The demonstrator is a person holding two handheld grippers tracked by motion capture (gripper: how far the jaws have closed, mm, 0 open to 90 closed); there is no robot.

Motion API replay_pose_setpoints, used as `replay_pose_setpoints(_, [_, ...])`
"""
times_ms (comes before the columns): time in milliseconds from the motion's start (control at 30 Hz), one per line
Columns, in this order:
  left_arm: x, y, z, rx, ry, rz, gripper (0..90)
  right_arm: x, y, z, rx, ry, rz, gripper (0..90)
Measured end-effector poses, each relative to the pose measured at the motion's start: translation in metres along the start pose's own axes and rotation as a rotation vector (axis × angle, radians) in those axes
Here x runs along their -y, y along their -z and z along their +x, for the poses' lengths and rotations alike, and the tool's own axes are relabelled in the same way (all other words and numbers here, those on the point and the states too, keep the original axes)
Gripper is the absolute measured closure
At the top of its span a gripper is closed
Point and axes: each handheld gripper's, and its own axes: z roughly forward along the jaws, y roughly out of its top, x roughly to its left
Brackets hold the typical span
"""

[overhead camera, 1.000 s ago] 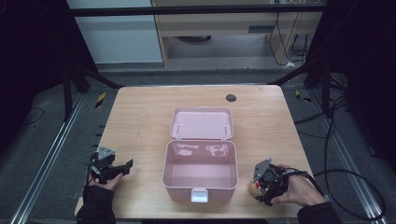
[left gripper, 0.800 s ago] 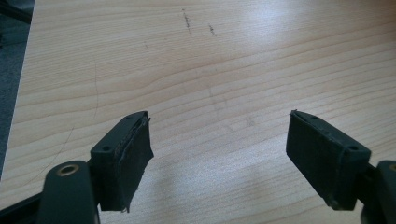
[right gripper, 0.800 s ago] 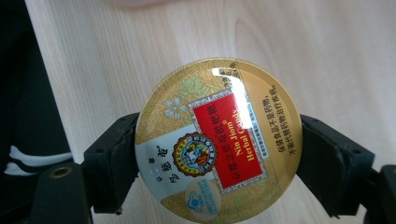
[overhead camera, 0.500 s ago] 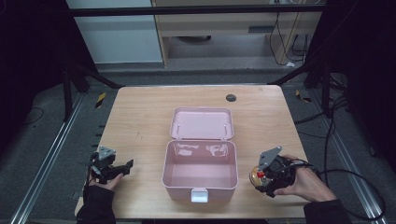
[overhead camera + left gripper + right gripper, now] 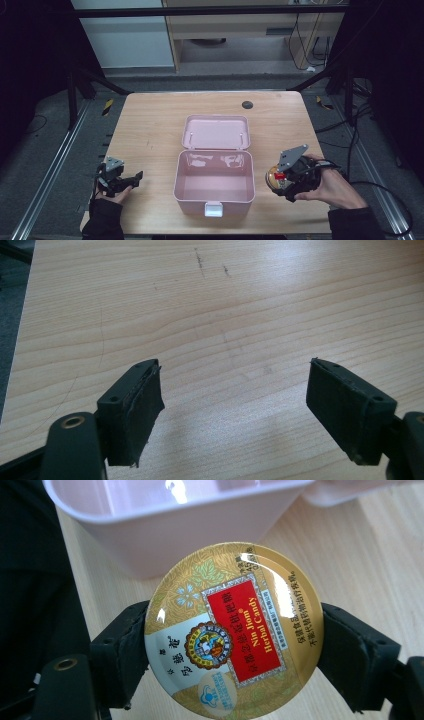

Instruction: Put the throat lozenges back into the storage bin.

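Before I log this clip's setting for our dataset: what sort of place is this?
Probably a lab or recording workspace, not a home: a bare wooden table ringed by a dark metal frame, loose cables on grey floor, and plain cabinets behind.

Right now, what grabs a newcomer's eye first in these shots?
The open pink box at mid-table, lid laid back and nothing visible inside. Next, the round gold candy tin with its red Nin Jiom Herbal Candy label, clamped between the jaws of the right gripper just right of the box. The left gripper sits open over bare wood near the table's front left corner.
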Motion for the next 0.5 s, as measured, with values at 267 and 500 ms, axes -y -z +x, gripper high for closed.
replay_pose_setpoints(267, [0.000, 0.000, 0.000, 0.001, 0.001, -0.001, 21.2, -0.015, 0.013, -0.002, 0.018, 0.011, -0.016, 20.8])
replay_pose_setpoints(500, [0.000, 0.000, 0.000, 0.001, 0.002, -0.001, 21.3, -0.028, 0.019, -0.003, 0.024, 0.020, -0.027, 20.7])
